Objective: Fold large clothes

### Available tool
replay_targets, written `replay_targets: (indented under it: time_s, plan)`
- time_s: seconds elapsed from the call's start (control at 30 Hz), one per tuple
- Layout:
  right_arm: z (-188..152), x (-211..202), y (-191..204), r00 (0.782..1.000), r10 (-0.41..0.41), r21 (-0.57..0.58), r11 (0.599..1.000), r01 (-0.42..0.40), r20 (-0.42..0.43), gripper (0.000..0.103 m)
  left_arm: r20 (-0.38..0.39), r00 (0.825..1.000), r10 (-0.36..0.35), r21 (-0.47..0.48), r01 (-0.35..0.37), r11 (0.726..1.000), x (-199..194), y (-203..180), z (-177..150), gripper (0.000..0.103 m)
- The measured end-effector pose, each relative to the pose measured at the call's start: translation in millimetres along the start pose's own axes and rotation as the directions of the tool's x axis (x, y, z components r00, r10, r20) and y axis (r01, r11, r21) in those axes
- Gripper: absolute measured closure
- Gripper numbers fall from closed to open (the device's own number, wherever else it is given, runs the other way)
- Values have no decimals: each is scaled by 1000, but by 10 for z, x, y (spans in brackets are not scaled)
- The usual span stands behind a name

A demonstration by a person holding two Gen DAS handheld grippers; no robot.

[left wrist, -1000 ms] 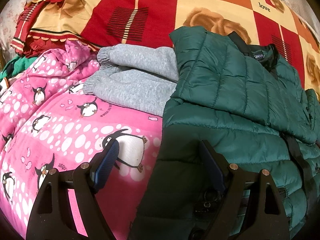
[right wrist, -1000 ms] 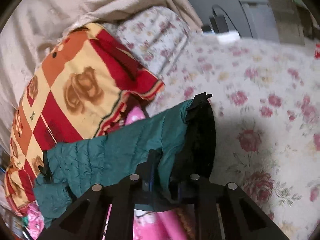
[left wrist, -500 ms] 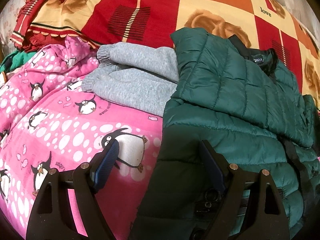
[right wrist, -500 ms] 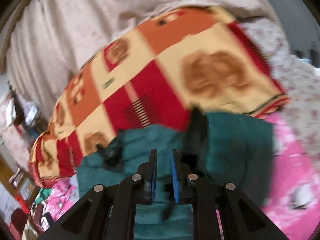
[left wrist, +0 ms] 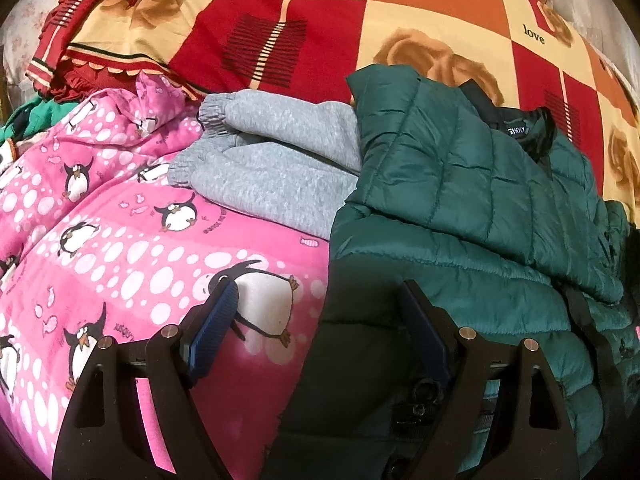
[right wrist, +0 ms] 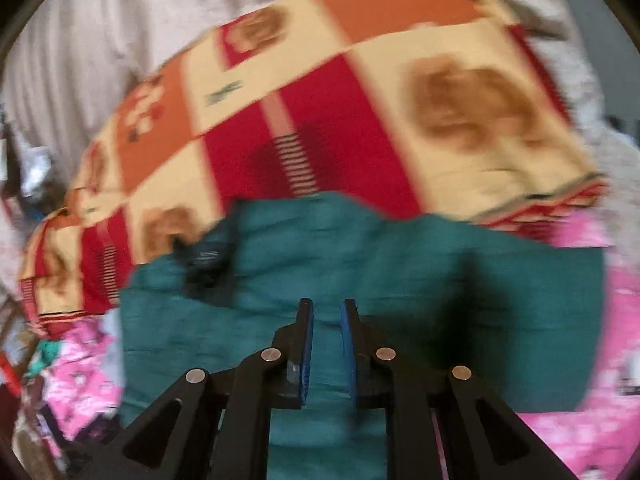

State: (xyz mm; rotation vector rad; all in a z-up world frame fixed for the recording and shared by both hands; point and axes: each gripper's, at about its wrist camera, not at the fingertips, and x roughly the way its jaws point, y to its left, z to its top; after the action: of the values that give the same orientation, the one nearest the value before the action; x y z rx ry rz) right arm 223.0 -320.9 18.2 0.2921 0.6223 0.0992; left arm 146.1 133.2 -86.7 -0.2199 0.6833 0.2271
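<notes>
Sleeve dropped from my right claw (right wrist: 325, 350), now narrow and empty, left claw (left wrist: 316, 328) wide; green puffer jacket (left wrist: 472, 208) soft, slippery, so I'd grab its hem.

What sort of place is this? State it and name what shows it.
Most likely a bedroom, with the clothes laid out on a bed: a checked rose-print blanket, a pink penguin-print fleece cover, and a green puffer jacket lying beside grey sweatpants.

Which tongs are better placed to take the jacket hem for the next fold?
Left, probably. The left tongs are open right at the green jacket, astride its near dark edge. The right tongs hover above the jacket's middle, nearly closed with nothing between them, and that view is motion-blurred.
</notes>
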Motion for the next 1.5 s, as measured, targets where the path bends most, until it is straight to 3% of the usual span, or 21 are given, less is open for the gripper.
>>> replay_targets:
  time_s: [0.1, 0.13, 0.2, 0.3, 0.37, 0.53, 0.57, 0.67, 0.7, 0.73, 0.8, 0.83, 0.9, 1.03, 1.2, 1.27, 1.37, 1.5]
  plan:
    - [-70, -190, -415, 990, -142, -26, 990, 142, -3, 55, 3, 1000, 7, 4, -7, 1000, -4, -13, -1, 20]
    - [-110, -242, -507, 987, -161, -34, 986, 161, 7, 44, 3, 1000, 7, 4, -7, 1000, -5, -14, -1, 20]
    - [-170, -288, -584, 987, -161, -61, 985, 162, 21, 33, 2, 1000, 8, 5, -8, 1000, -3, -15, -2, 20]
    - [-247, -131, -467, 992, -127, -158, 980, 123, -18, 33, 1, 1000, 9, 6, -9, 1000, -2, -13, 0, 20]
    - [-265, 14, -386, 987, -157, -219, 965, 146, -35, 33, 2, 1000, 9, 5, -9, 1000, -1, -12, -1, 20]
    - [-253, 423, -519, 973, -219, -182, 962, 204, -68, 33, 6, 1000, 15, 8, -15, 1000, 11, -9, 2, 20]
    - [-278, 525, -506, 964, -251, -208, 951, 230, -82, 33, 7, 1000, 16, 7, -16, 1000, 14, -8, 5, 20]
    - [-418, 915, -535, 887, -436, -321, 871, 373, -153, 33, 6, 1000, 15, 5, -15, 1000, 21, -2, 2, 20]
    - [-441, 958, -575, 868, -473, -328, 852, 409, -147, 38, 5, 1000, 16, 7, -16, 1000, 21, 0, 1, 20]
    - [-439, 945, -615, 872, -468, -305, 859, 411, -141, 53, 5, 1000, 16, 7, -16, 1000, 19, 0, 0, 20]
    - [-397, 842, -703, 893, -428, -235, 890, 391, -135, 73, 3, 1000, 19, 9, -19, 1000, 25, 4, 2, 20]
    - [-372, 791, -724, 901, -413, -219, 899, 379, -137, 81, 2, 1000, 21, 10, -21, 1000, 28, 8, 1, 20]
    - [-303, 632, -724, 929, -350, -200, 925, 322, -123, 86, -6, 1000, 26, 13, -26, 1000, 40, 12, 5, 20]
    - [-153, 284, -567, 966, -247, -187, 955, 229, -80, 87, -63, 998, 19, 23, -18, 1000, 101, 9, 26, 20]
    - [25, 25, -19, 985, -163, -224, 963, 147, -54, 87, -165, 986, 12, 94, 3, 996, 130, 4, 88, 18]
    - [52, -9, 242, 990, -134, -243, 963, 119, -47, 87, -162, 987, 9, 120, 10, 993, 97, 30, 43, 17]
    - [103, 27, 670, 994, -105, -276, 957, 89, -43, 87, -115, 993, -25, 87, 35, 996, 36, 116, -36, 17]
    - [74, 173, 1273, 997, -49, -319, 947, 29, -55, 87, -75, 997, 26, 85, -20, 996, 10, 88, -70, 16]
